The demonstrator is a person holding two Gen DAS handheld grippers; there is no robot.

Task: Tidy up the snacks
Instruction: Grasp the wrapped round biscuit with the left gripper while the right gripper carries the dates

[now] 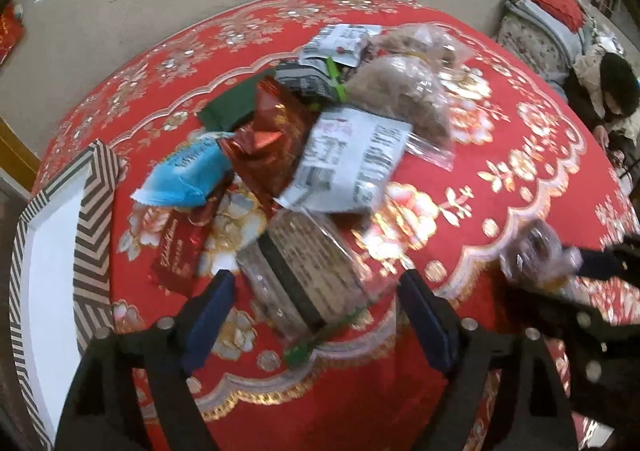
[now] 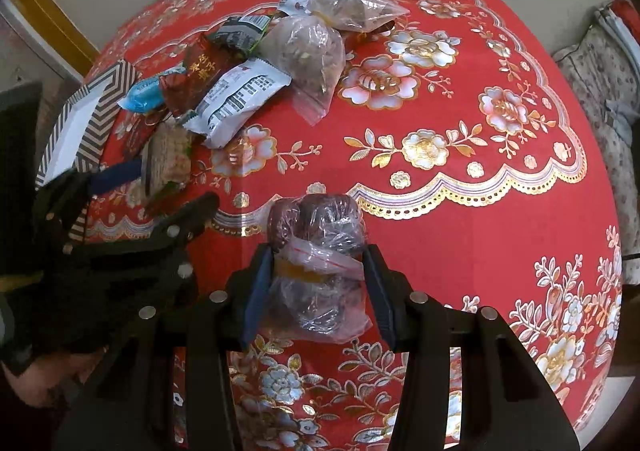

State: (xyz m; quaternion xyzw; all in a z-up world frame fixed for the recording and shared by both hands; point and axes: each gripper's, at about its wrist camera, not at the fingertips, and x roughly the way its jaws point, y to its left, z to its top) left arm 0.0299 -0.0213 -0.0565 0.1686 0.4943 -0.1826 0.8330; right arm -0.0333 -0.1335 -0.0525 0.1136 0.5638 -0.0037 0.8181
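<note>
The right gripper (image 2: 318, 283) pinches a clear zip bag of dark red snacks (image 2: 320, 235), its two blue-padded fingers pressed against the bag's sides. The bag sits between the pads over the near part of the red flowered tablecloth (image 2: 460, 123), and whether it rests on the cloth or hangs just above it cannot be told. In the left wrist view the same bag (image 1: 538, 255) appears blurred at the right edge, held at the tip of that gripper.

The left gripper (image 1: 316, 315) is spread wide, with nothing between its pads. A clear pack of round crackers (image 1: 298, 271) lies on the cloth just ahead of it, reaching into the gap between the fingers without either pad clearly touching it.

Beyond the crackers the rest of the snacks lie in a loose heap. A white packet with black print (image 1: 352, 159) rests on top near the middle, with a shiny red foil bag (image 1: 268, 143) beside it and a blue packet (image 1: 188, 175) at the left end. A flat dark red bar (image 1: 180, 255) lies near the crackers. Farther back are two clear bags of brownish snacks (image 1: 404, 95), a dark grey packet (image 1: 304, 79) and another white packet (image 1: 340, 43).

A box with a zigzag striped rim (image 1: 94, 219) and a white inside stands at the left edge of the table, near the blue packet.
</note>
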